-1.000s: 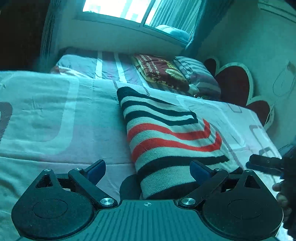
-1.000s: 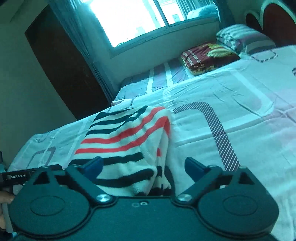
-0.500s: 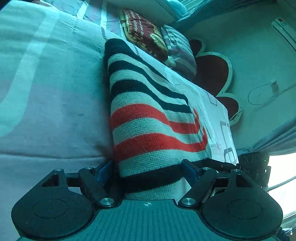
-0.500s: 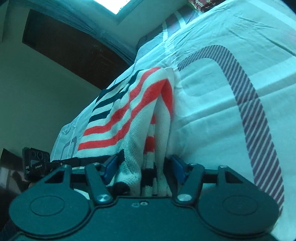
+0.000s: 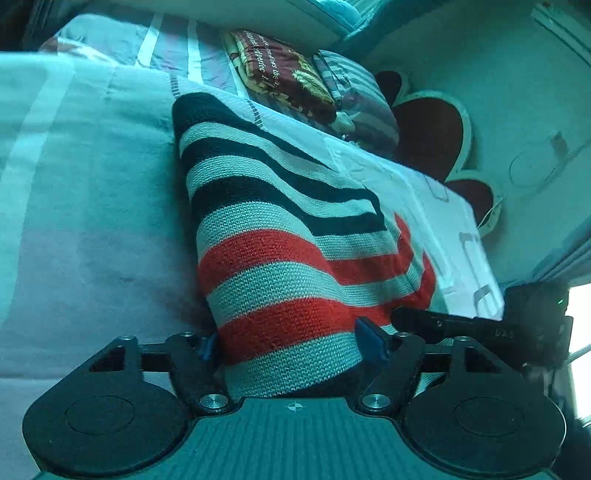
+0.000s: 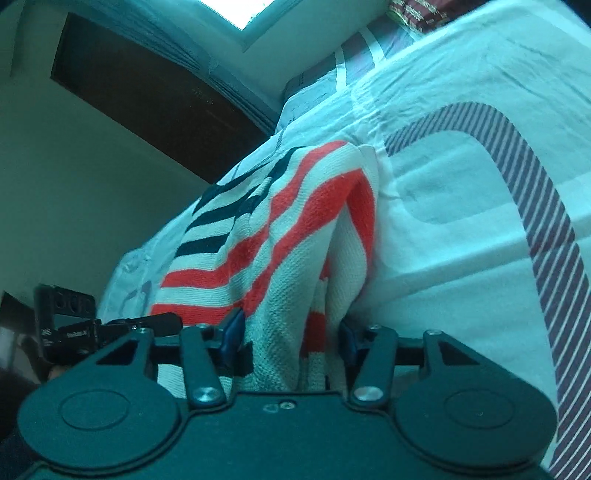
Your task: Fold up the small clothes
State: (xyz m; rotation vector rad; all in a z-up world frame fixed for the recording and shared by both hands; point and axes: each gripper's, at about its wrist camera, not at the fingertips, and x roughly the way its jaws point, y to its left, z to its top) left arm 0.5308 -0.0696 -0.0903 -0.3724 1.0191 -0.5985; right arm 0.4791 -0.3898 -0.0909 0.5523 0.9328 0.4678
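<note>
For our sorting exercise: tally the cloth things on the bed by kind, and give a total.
Striped knitted garment: 1
Folded dark red blanket: 1
Striped pillow: 1
Patterned bedsheet: 1
Total: 4

Pale patterned bedsheet; pillows by heart-shaped headboard; bright window; dark door.

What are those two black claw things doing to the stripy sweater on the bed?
A person is folding clothes with a claw tool in each hand. The left gripper and the right gripper are both at the near edge of the striped sweater, which lies on the bed sheet. Their jaws have just been closing with the knit between them, and they look pressed on it now. Nothing is lifted yet.
</note>
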